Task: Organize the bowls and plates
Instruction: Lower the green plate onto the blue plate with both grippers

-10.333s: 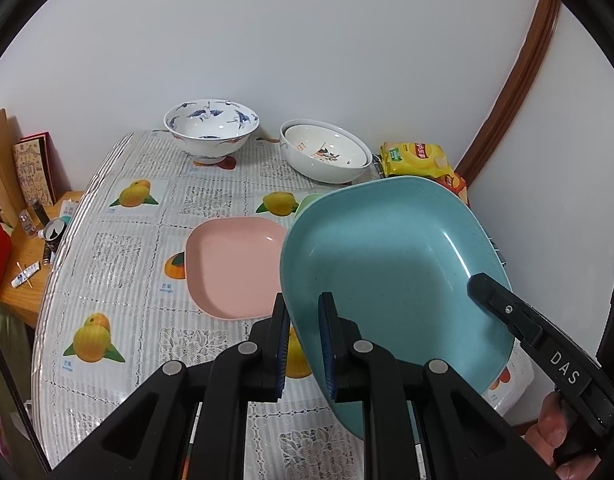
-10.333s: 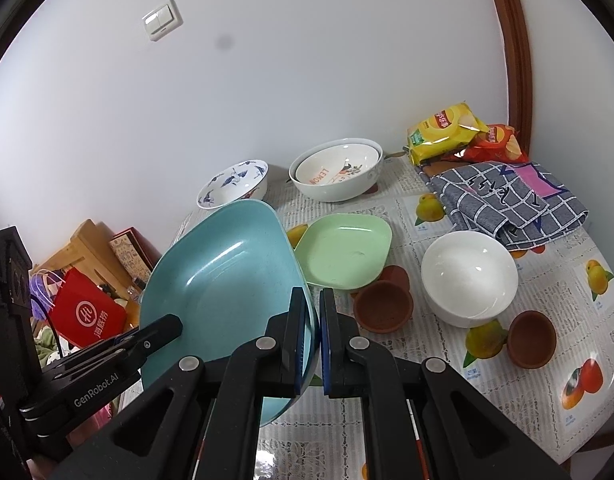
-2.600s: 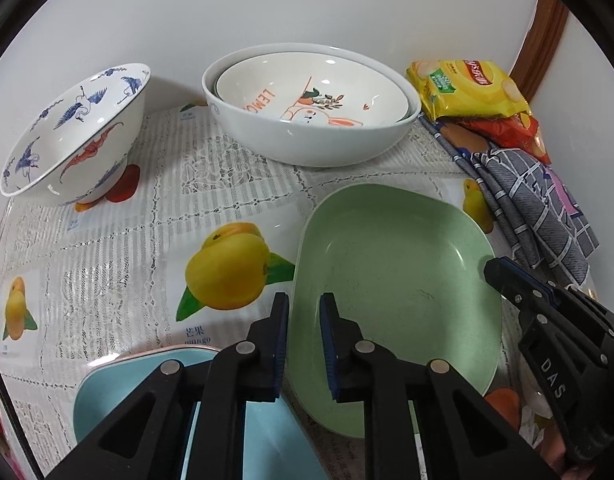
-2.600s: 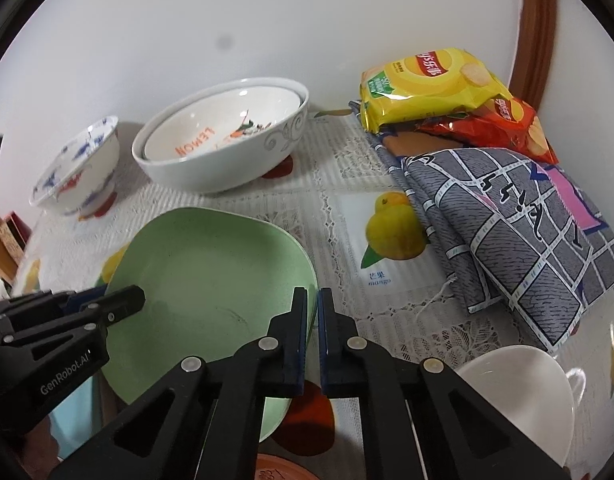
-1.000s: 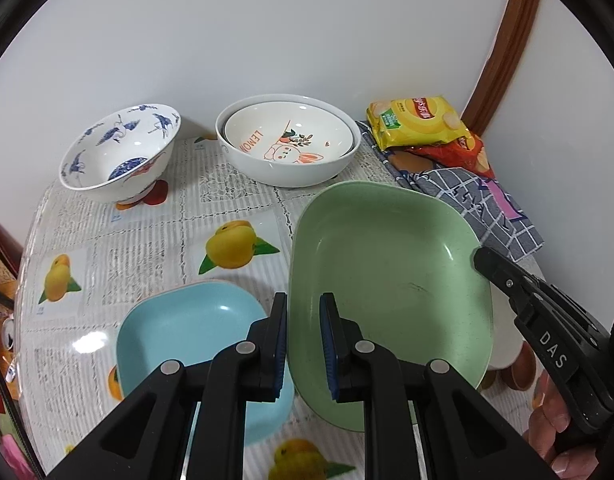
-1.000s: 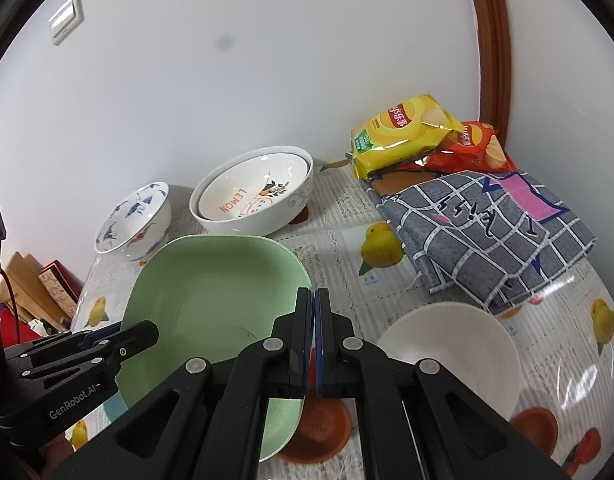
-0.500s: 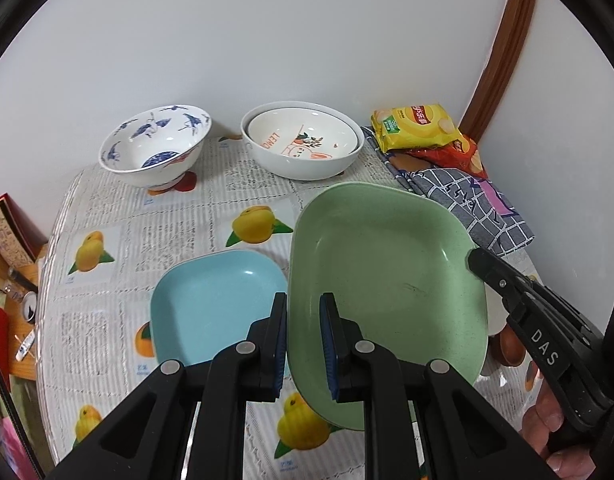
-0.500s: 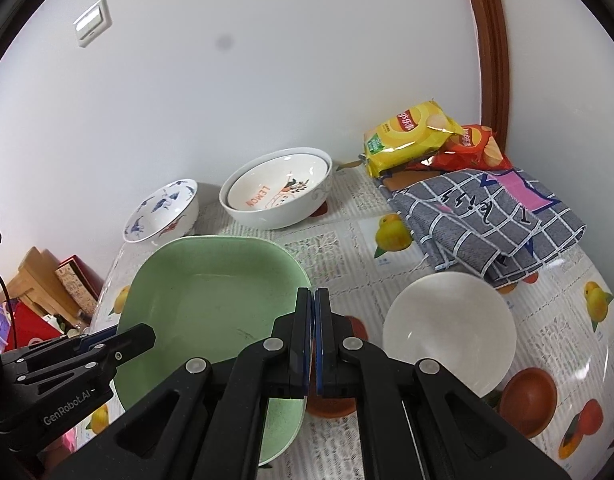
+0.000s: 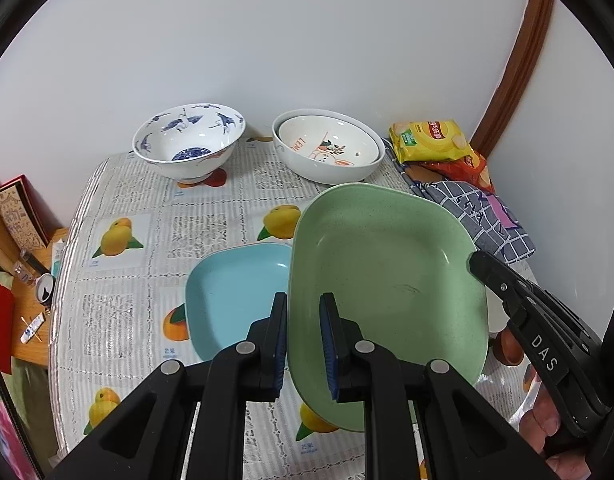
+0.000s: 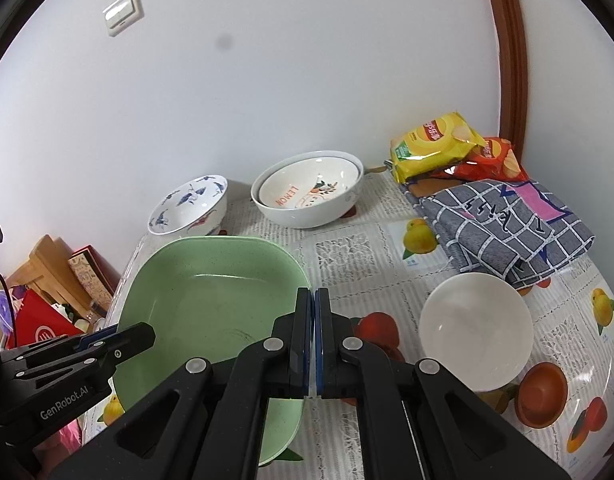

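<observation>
Green plate, pinched at opposite rims by the closed left gripper and right gripper, could be tipped and dropped onto the blue plate if unevenly carried.

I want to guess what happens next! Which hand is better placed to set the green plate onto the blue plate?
Probably the left. Its gripper holds the green plate on the side beside the blue plate; the right gripper grips the far side.

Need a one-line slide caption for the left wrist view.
Both grippers, left and right, hold the green plate above the blue plate on the fruit-print tablecloth.
</observation>
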`<action>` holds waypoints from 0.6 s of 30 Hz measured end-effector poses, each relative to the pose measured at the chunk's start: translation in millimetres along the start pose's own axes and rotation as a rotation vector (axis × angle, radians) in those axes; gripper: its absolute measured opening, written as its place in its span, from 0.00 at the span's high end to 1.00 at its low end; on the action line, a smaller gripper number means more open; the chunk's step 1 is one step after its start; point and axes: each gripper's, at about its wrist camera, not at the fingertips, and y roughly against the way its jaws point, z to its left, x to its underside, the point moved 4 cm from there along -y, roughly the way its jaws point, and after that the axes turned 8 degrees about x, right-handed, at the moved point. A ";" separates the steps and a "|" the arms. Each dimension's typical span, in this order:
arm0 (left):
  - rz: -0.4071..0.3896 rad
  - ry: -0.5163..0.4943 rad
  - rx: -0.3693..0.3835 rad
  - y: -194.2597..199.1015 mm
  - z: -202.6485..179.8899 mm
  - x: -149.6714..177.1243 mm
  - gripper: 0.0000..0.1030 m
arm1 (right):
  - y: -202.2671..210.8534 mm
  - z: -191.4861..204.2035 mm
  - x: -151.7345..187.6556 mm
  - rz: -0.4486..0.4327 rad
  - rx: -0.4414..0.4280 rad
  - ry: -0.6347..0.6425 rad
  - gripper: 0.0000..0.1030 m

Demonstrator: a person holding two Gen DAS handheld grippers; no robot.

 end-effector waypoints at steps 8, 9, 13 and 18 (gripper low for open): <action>-0.010 0.023 0.005 7.3 12.6 3.5 0.85 | 5.3 14.8 0.6 -0.006 0.002 0.020 0.98; -0.010 0.027 0.007 8.0 14.5 3.8 0.85 | 5.7 16.8 0.8 -0.006 0.001 0.023 0.98; -0.014 0.038 0.007 10.0 21.3 5.2 0.85 | 5.9 24.9 1.2 -0.007 0.004 0.035 0.98; -0.019 0.050 0.005 13.2 29.8 5.9 0.85 | 4.0 35.0 0.8 -0.008 0.001 0.050 0.98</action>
